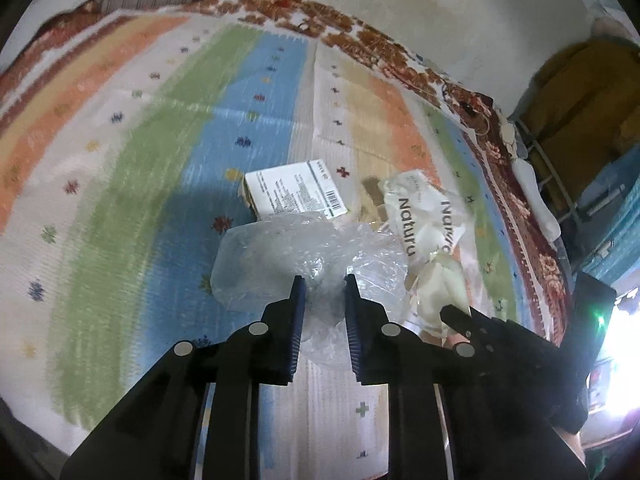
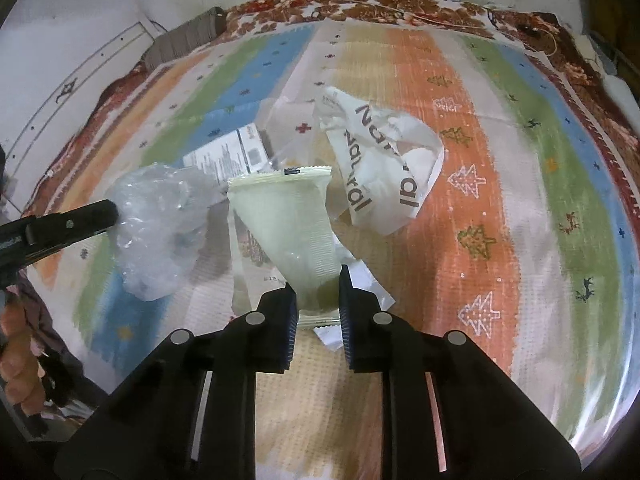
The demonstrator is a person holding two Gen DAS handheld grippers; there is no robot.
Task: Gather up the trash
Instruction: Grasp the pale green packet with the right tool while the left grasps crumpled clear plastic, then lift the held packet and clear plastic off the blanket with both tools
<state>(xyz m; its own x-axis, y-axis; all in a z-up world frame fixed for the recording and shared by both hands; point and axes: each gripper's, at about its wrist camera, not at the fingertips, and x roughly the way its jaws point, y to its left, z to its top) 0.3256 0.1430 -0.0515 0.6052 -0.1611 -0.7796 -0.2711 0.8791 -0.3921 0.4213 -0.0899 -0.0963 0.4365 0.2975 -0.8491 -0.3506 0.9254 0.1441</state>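
My left gripper (image 1: 323,280) clenches the crumpled clear plastic bag (image 1: 280,256); my right gripper (image 2: 318,280) grasps the pale green ridged sachet (image 2: 288,224) over the striped rug (image 2: 460,160).

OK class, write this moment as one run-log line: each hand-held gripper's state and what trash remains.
left hand-held gripper: shut on clear plastic bag | right hand-held gripper: shut on pale green wrapper | remaining: printed box, white "Natural" bag
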